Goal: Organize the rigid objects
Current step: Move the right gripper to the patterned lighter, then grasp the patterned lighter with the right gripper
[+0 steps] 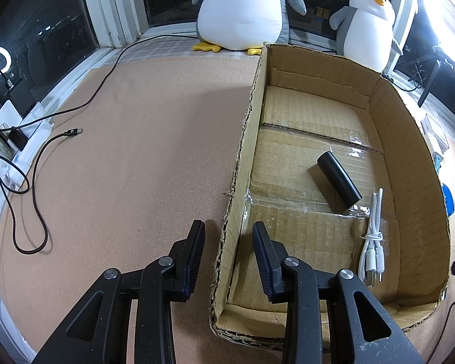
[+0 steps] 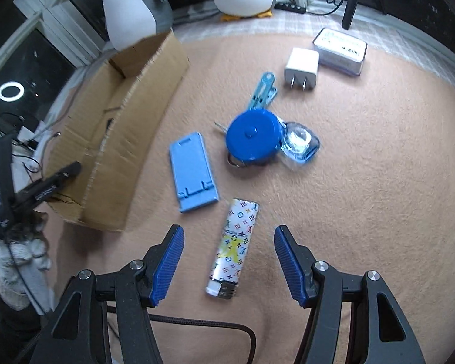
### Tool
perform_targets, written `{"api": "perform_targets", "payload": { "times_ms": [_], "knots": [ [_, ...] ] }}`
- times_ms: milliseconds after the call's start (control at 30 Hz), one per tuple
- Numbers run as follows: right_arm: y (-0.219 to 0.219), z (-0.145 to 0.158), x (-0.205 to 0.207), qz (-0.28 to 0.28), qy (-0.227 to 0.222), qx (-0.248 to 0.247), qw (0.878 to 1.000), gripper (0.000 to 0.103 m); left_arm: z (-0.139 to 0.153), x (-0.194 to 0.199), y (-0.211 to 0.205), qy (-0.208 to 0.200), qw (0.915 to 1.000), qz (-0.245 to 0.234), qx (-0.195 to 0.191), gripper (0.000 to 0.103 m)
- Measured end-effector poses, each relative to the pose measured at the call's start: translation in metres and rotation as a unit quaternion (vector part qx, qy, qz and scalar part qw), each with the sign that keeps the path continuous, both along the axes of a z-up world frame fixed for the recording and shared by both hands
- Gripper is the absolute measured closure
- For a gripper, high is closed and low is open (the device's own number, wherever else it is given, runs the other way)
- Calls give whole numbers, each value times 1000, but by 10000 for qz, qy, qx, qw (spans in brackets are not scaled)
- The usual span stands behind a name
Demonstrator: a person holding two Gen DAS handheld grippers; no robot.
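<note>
My left gripper [image 1: 228, 227] is open and straddles the left wall of a cardboard box [image 1: 245, 139], holding nothing. Inside the box lie a black cylinder [image 1: 338, 182] and a coiled white cable [image 1: 373, 236]. My right gripper [image 2: 229, 232] is open above a patterned lighter [image 2: 234, 245], which lies lengthwise between its fingers on the tan mat. Farther off on the mat are a light blue phone stand [image 2: 193, 171], a round blue tape measure [image 2: 254, 136], a clear blue pouch [image 2: 298, 145], a blue clip [image 2: 262, 91], a white charger plug [image 2: 301, 69] and a small tin [image 2: 340, 51].
The cardboard box [image 2: 121, 139] stands left of the loose items, with the other gripper's finger [image 2: 50, 186] at its near corner. A black USB cable [image 1: 39, 182] lies on the mat left of the box. Two plush penguins [image 1: 245, 9] sit by the window.
</note>
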State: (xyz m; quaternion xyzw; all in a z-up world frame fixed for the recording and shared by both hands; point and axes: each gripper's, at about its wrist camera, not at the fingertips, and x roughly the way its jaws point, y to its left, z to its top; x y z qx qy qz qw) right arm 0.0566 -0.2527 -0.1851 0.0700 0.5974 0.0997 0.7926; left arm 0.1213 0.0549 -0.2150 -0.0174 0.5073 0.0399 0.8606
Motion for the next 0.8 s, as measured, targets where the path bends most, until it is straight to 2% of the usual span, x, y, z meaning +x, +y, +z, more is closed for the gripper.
{"api": "perform_targets", "payload": {
  "times_ms": [333, 500, 633, 800],
  "knots": [
    [25, -13, 5, 375, 140, -647, 9971, 57, 0, 0, 1, -5, 10000, -1, -32, 67],
    [32, -13, 2, 725, 94, -1127, 9909, 76, 0, -1, 1, -9, 10000, 0, -41, 67],
    [28, -13, 0, 847, 109, -1186, 9893, 81, 0, -1, 1, -10, 10000, 1, -40, 67],
    [11, -11, 3, 638, 70, -1003, 9929, 82, 0, -1, 1, -10, 10000, -1, -42, 67]
  ]
}}
